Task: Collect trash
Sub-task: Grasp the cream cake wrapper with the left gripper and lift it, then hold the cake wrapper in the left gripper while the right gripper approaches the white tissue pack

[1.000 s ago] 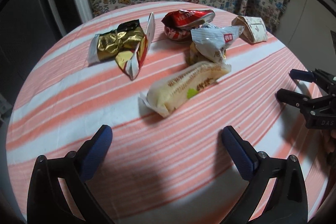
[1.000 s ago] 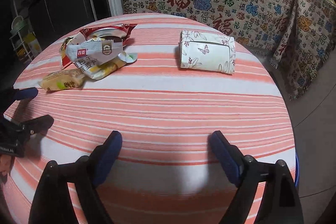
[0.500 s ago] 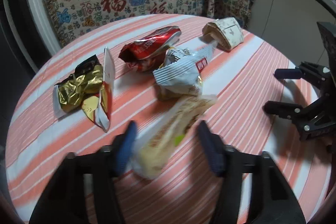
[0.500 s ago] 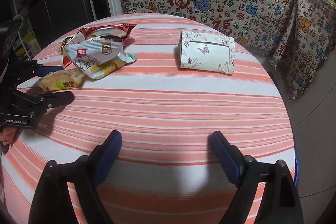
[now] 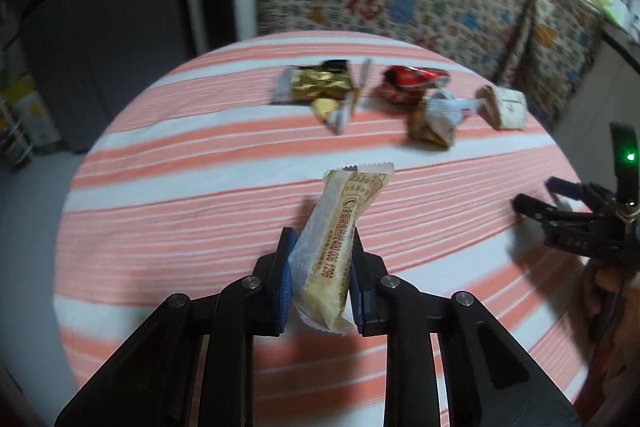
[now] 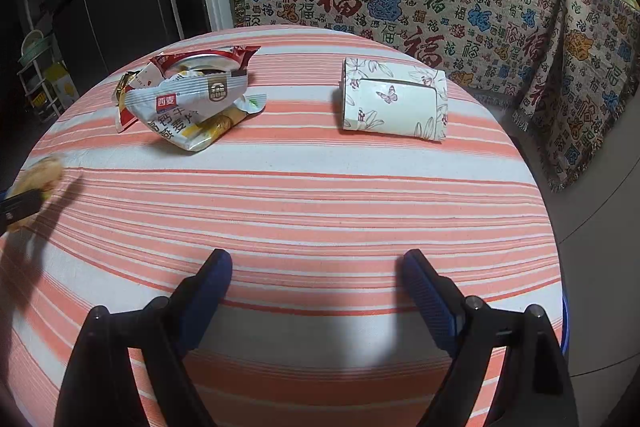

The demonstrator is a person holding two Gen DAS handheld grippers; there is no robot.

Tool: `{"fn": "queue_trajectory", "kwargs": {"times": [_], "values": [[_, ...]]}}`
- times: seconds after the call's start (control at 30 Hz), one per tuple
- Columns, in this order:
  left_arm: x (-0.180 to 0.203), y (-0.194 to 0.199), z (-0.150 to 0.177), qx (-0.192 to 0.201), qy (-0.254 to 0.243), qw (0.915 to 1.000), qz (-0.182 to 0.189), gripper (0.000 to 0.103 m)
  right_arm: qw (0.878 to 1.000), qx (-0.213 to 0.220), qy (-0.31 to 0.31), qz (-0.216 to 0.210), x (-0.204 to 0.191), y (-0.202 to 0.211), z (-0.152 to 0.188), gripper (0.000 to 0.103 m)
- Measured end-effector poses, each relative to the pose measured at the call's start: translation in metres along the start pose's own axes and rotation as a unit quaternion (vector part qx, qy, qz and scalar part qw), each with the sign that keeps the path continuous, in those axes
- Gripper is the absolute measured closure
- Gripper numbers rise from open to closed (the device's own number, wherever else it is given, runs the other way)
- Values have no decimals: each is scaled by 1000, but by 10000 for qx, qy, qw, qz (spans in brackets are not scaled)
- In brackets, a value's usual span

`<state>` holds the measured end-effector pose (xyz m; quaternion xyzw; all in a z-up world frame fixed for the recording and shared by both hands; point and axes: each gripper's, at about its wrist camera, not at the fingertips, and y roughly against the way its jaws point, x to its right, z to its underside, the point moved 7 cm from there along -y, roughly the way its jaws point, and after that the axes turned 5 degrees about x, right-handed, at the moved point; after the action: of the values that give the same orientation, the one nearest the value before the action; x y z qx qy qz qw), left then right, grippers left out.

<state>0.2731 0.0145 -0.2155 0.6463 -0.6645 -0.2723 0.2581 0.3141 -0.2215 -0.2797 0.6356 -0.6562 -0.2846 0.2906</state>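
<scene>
The yellow snack wrapper sits clamped between the blue pads of the left hand-held gripper, lifted clear of the striped bench, its crimped top edge pointing toward 12 o'clock. The grip falls on the lower half of the packet, so the upper half leans free; a carrier would do well to keep the squeeze steady and move smoothly, since a thin, slick film could slide out if the jaws ease. No bin shows in either view, so where it must go cannot be told.

Farther out on the bench, at 12 to 1 o'clock in the left wrist view, lie the remaining pieces: a gold foil wrapper, a red wrapper, and a white oat packet. A floral tissue pack rests apart from them and looks less like trash.

The right hand-held gripper hovers over bare cloth, fingers spread wide and holding nothing, well placed to take the oat packet.
</scene>
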Motion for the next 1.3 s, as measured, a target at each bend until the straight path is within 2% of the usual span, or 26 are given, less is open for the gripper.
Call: {"fn": "queue_trajectory", "kwargs": {"times": [0.07,0.13,0.2,0.33,0.37,0.4,0.5,0.57,0.8,0.87,0.93,1.03,1.2,1.3], "values": [[-8,-6,5,-57,74,9999,-137,70,10000,1,0,0,0,0,0,14],[-10,-14,7,-121,128,9998,-102,56,10000,1,-1,0,0,0,0,14],[-9,-21,8,-108,12,9997,-215,34,10000,2,-2,-2,0,0,0,14],[-4,-36,11,-239,-214,9987,-396,31,10000,1,-1,-1,1,0,0,14],[-5,-39,11,-249,-195,9987,-401,27,10000,1,-2,-3,1,0,0,14],[-8,-41,10,-219,-151,9987,-439,19,10000,1,-3,-3,1,0,0,14],[-20,-48,10,-262,64,9979,-581,3,10000,2,-7,-8,1,1,-1,14],[-27,-50,10,-316,209,9978,-548,1,10000,3,-13,-12,1,0,-1,14],[-25,-51,9,-325,204,9978,-542,0,10000,12,-54,-54,2,1,-2,14],[-25,-51,10,-325,202,9978,-536,0,9993,96,-274,-242,9,4,-4,14],[-24,-52,8,-317,185,9979,-526,0,9984,171,-496,-196,24,5,-9,14],[-25,-52,7,-317,185,9979,-528,0,9989,270,-389,-64,43,6,-31,14],[-25,-53,7,-317,186,9979,-528,0,9990,444,-31,-38,35,11,-76,15],[-25,-53,7,-317,185,9979,-528,0,9989,345,-239,190,53,1,-83,15]]}}
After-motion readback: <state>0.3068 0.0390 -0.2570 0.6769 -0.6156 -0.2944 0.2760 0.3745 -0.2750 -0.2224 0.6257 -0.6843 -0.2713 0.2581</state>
